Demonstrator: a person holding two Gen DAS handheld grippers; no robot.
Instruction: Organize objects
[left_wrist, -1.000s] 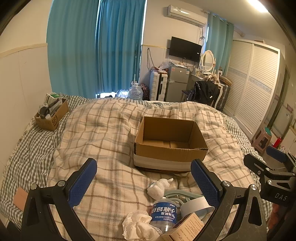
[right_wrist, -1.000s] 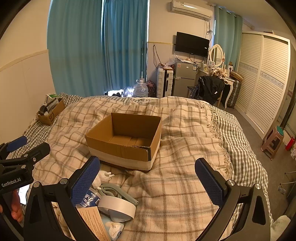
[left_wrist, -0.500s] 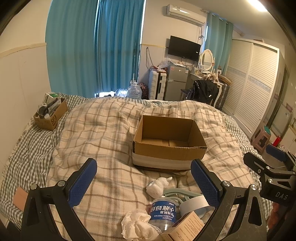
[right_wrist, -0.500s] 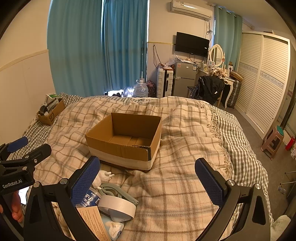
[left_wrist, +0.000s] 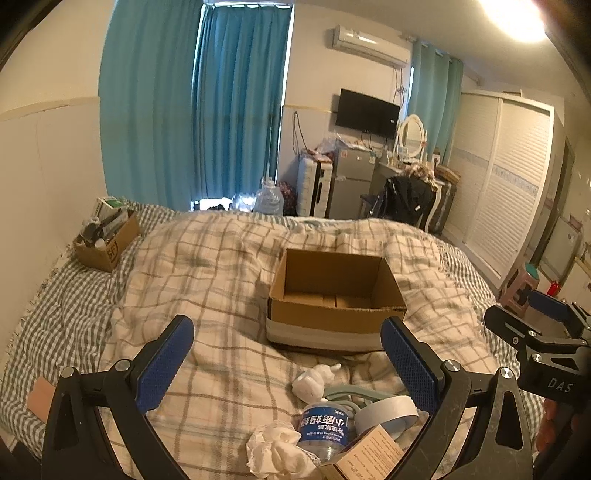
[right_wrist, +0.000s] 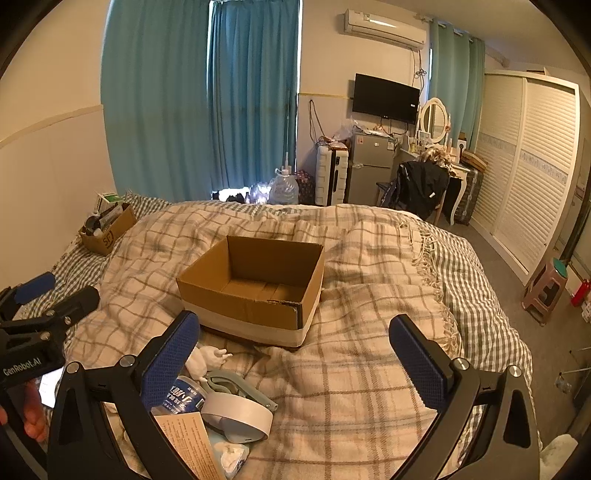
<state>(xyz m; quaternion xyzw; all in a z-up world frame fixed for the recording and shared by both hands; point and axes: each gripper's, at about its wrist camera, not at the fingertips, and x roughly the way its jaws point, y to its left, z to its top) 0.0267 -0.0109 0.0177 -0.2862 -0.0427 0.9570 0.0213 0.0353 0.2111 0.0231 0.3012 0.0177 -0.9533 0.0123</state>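
An empty open cardboard box sits on the plaid blanket in the middle of the bed. In front of it lies a pile: a white figurine, a blue-labelled bottle, a roll of white tape, a grey-green clip, a crumpled white tissue and a small brown carton. My left gripper is open and empty above the pile. My right gripper is open and empty to the right of the pile.
A small cardboard box of odds and ends stands at the bed's far left by the wall. The bed's right edge drops to the floor, with a stool, wardrobe, fridge and chair beyond.
The left gripper's view has dipped and shifted slightly, so the box sits a bit lower. The right gripper has hardly moved. Both stay open.
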